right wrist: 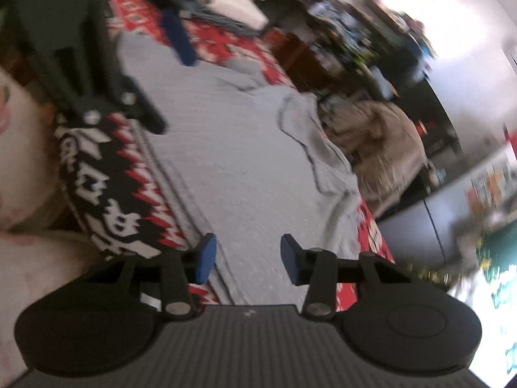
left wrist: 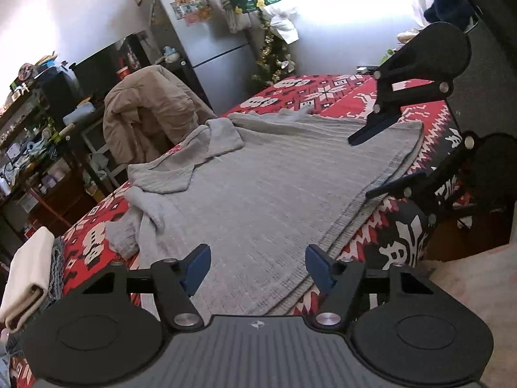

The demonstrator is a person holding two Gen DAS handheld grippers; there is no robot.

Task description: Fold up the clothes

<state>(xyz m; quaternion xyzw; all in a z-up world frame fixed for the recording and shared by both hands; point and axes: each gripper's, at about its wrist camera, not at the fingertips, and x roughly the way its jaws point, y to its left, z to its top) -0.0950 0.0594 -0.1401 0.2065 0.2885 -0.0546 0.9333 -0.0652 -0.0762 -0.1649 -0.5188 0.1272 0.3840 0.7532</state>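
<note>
Overhead, from the left wrist, the left gripper (left wrist: 258,268) hangs jaws apart above the near hem of the grey garment (left wrist: 258,187) spread on the red patterned bedspread (left wrist: 323,93). From the right wrist, blurred, the right gripper (right wrist: 248,257) gapes empty over the hem by the bed edge.

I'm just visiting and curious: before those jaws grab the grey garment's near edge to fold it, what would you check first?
1. Grey garment spread flat on the red patterned cover: ok.
2. Sleeve at far side smoothed out: not ok, bunched.
3. Left gripper jaws apart, nothing between: ok.
4. Right gripper jaws apart, empty: ok.
5. Both grippers over the near hem: ok.
6. Hem layers aligned: cannot tell.
</note>
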